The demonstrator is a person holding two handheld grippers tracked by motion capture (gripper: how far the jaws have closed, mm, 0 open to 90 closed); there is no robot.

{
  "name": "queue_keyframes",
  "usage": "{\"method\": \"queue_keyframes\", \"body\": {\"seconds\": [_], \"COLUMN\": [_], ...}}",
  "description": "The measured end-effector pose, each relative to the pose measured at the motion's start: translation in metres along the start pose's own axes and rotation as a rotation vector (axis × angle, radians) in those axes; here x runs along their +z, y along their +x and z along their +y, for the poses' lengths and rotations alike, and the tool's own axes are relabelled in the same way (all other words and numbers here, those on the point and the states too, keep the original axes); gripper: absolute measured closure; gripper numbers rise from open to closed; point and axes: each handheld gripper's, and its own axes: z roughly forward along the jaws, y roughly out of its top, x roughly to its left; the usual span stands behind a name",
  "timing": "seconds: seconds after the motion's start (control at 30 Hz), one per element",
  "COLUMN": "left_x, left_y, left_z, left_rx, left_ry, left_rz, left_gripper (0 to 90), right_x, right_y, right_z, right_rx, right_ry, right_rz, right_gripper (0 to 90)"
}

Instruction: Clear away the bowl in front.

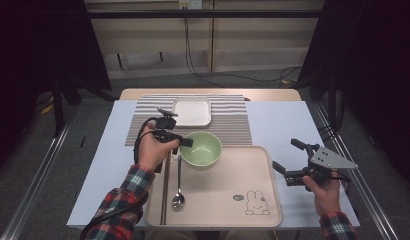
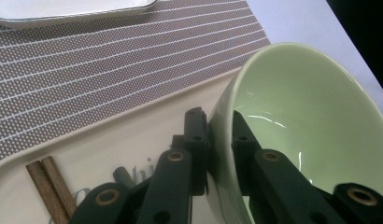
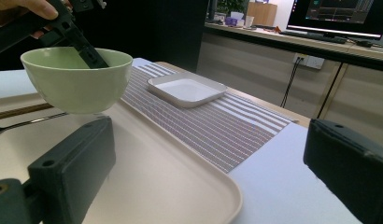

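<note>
The green bowl [image 1: 202, 148] sits at the upper middle of the tray [image 1: 253, 175], its rim pinched between the left gripper's [image 1: 185, 142] fingers [image 2: 196, 140], one inside, one outside; so it is grasped but not yet carried off; the right gripper [image 1: 288, 157], fingers spread, waits at frame right above the bench [image 1: 283, 120].

Red, white and dark plaid sleeves [image 1: 124, 196]; black two-jaw left gripper [image 2: 221, 135] with brass-ringed screw holes (black cable trailing); grey three-cornered plate atop right gripper [image 1: 288, 159].
</note>
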Motion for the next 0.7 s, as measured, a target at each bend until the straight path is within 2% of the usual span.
{"method": "queue_keyframes", "body": {"seconds": [0.27, 0.3, 0.33, 0.43, 0.47, 0.57, 0.6, 0.63, 0.7], "left_x": [0.001, 0.002, 0.001, 0.002, 0.002, 0.003, 0.003, 0.003, 0.005], "left_y": [-0.005, -0.006, -0.005, -0.006, -0.005, -0.005, -0.003, -0.003, -0.004], "left_z": [-0.004, -0.004, -0.005, -0.008, -0.008, -0.011, -0.012, -0.013, -0.015], "left_rx": [0.006, -0.005, 0.008, 0.000, 0.009, -0.015, 0.004, 0.002, -0.022], "left_ry": [-0.003, -0.012, 0.000, -0.006, 0.000, -0.015, 0.000, -0.005, -0.016], "left_rz": [-0.009, -0.013, -0.015, -0.020, -0.020, -0.027, -0.023, -0.023, -0.028], "left_gripper": [81.7, 81.7, 81.7, 81.7, 81.7, 81.7, 81.7, 81.6, 81.6], "right_x": [0.000, 0.000, 0.000, 0.000, 0.000, 0.000, 0.000, 0.000, 0.000], "right_y": [0.000, 0.000, 0.000, 0.000, 0.000, 0.000, 0.000, 0.000, 0.000], "right_z": [0.000, 0.000, 0.000, 0.000, 0.000, 0.000, 0.000, 0.000, 0.000], "right_rx": [0.001, 0.000, -0.001, 0.000, 0.000, 0.000, 0.000, 0.000, -0.002], "right_ry": [-0.001, -0.001, -0.001, -0.002, -0.003, -0.002, -0.003, -0.005, -0.004], "right_rz": [0.003, 0.000, 0.000, 0.000, 0.001, 0.003, 0.004, 0.004, 0.000], "right_gripper": [1.7, 1.7, 1.7, 1.7, 1.7, 1.7, 1.7, 1.6, 1.7]}}
